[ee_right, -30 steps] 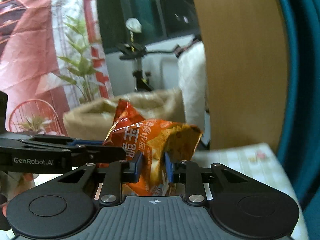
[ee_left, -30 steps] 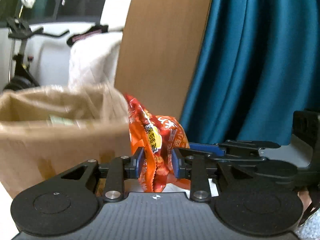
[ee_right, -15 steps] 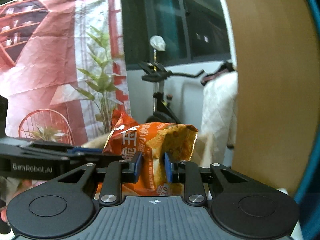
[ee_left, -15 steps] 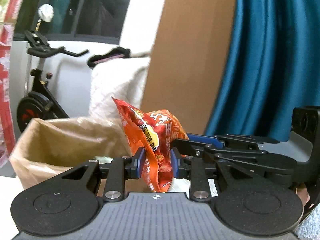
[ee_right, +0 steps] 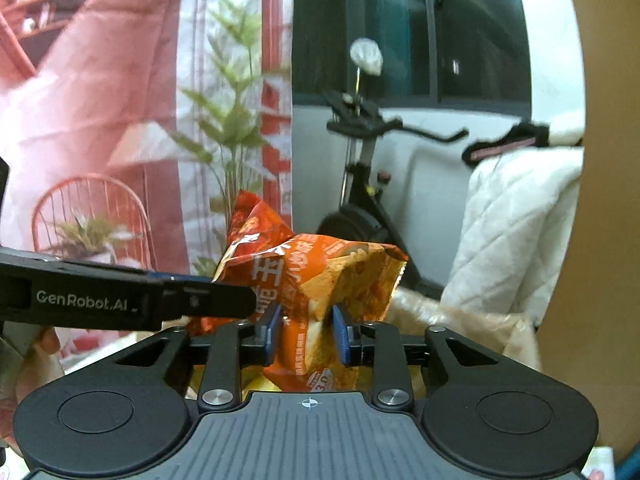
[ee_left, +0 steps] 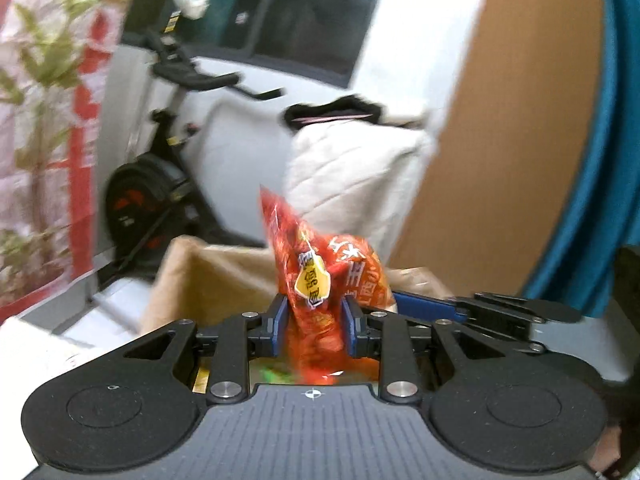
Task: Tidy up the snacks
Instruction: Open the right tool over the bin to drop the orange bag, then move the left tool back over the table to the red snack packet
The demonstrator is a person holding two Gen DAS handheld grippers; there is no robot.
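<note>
Left wrist view: left gripper fingers pinch an orange snack bag; right gripper, at 3 o'clock, pinches it too, above a paper bag.

Both grippers, left gripper and right gripper, share matte black linkage arms, blue pads, silver screws and ribbed grey bases; white "GenRobot.AI" lettering marks one side.
</note>
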